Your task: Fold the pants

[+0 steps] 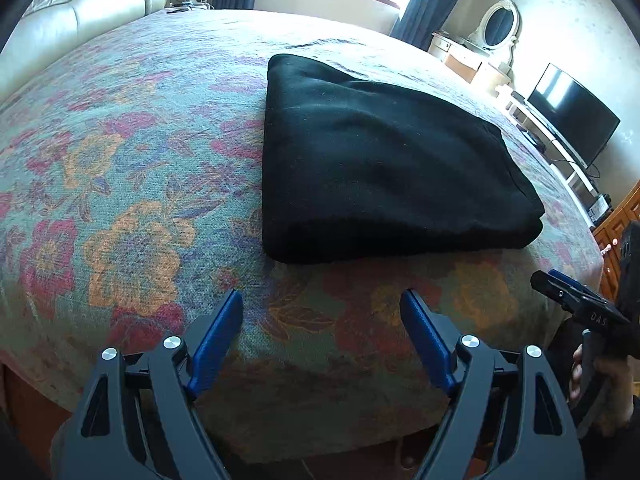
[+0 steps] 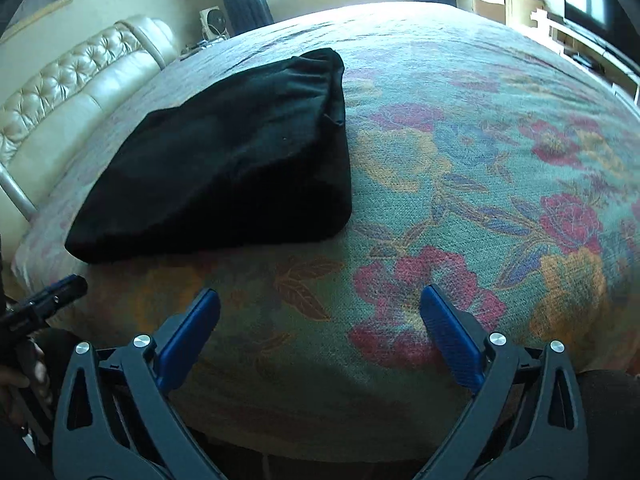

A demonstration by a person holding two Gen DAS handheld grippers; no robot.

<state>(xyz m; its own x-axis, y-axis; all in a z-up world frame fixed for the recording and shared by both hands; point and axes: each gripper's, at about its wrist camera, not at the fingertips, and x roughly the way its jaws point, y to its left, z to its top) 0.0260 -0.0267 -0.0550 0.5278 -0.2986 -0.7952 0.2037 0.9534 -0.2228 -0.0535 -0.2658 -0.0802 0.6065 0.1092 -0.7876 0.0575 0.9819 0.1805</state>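
Lying folded on bed (image 1: 120,160), pants (image 1: 380,160) sit just ahead betw both; left tool (image 1: 322,312) & right tool (image 2: 320,304) spread, empty.

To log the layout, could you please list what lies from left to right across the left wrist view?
Tufted headboard → floral bedspread → folded black pants → television → right gripper.
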